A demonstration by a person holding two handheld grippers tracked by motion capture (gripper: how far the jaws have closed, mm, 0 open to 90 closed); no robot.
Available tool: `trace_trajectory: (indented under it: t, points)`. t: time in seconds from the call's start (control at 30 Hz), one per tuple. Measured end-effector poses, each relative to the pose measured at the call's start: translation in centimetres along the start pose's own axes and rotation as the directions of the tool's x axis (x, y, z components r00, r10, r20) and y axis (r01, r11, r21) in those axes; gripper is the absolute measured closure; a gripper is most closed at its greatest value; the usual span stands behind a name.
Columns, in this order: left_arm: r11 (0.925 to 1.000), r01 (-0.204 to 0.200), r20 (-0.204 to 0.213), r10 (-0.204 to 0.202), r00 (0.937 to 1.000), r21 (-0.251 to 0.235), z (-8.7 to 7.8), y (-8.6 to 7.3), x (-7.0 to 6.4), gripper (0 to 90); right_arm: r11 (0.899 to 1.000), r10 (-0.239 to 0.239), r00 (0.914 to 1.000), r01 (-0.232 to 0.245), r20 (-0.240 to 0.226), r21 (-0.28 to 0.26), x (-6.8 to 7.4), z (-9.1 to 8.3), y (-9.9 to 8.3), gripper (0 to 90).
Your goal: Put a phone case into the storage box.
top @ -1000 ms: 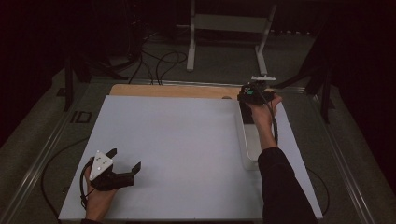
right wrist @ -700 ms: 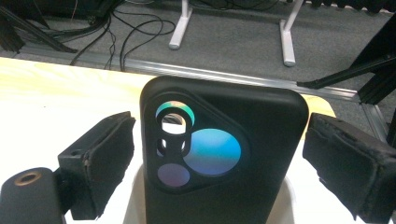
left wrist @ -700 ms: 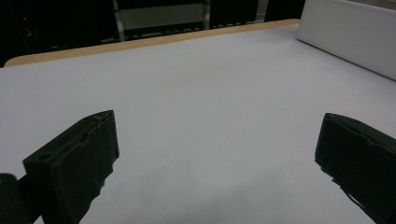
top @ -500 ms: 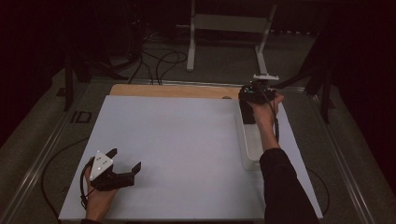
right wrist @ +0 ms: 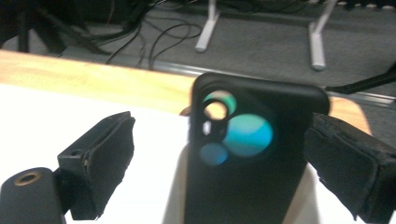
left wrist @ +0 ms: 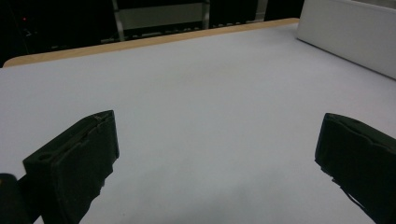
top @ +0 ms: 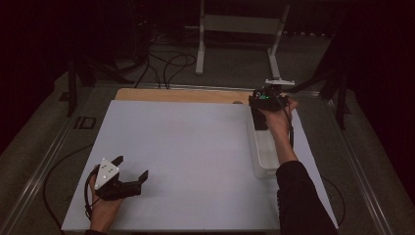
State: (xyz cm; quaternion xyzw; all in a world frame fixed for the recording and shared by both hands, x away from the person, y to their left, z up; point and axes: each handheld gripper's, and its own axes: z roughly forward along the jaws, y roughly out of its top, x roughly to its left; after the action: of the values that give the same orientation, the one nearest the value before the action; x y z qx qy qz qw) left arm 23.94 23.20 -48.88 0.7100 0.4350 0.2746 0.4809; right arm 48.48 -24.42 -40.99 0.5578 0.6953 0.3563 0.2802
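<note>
Your right gripper straddles the phone at the table's two o'clock, fingers spread, not clamped; your left gripper idles open at seven o'clock.

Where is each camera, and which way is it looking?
High view: above the person's side, looking forward and down at the table; both forearms, left gripper, right gripper.
Left gripper view: rides the left gripper, looking across the table between open jaws toward the tray.
Right gripper view: rides the right gripper, facing the black phone between its jaws.
Shared: high and left views both show the tray.
</note>
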Motion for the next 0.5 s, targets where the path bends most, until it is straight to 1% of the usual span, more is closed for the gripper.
trace_trajectory:
  t: [0.07, 0.2, 0.27, 0.33, 0.5]
  points:
    - [1.0, 0.001, 0.0, -0.001, 1.0, 0.0, 0.0, 0.0, 0.0, 0.2, 1.0, -0.007, 0.9999, 0.007, -0.01, -0.002, 0.2, -0.3, -0.2, 8.9]
    - [1.0, 0.0, -0.001, 0.0, 1.0, 0.001, 0.0, 0.0, 0.0, 0.2, 1.0, 0.009, 0.9989, -0.01, -0.046, -0.024, 0.4, -1.1, -0.7, 8.9]
    - [1.0, 0.0, 0.0, 0.0, 1.0, 0.002, 0.0, 0.0, 0.0, 0.2, 0.999, 0.024, 0.9977, -0.026, -0.063, -0.033, 0.5, -1.5, -1.0, 8.9]
    - [1.0, 0.0, 0.0, 0.0, 1.0, 0.001, 0.0, 0.0, 0.0, 0.2, 0.999, 0.026, 0.9972, -0.028, -0.07, -0.04, 0.6, -1.8, -1.3, 8.9]
    - [1.0, -0.001, 0.001, 0.001, 1.0, 0.002, 0.0, 0.0, 0.0, 0.2, 0.999, 0.009, 0.9959, -0.013, -0.09, -0.047, 0.9, -2.7, -2.2, 8.9]
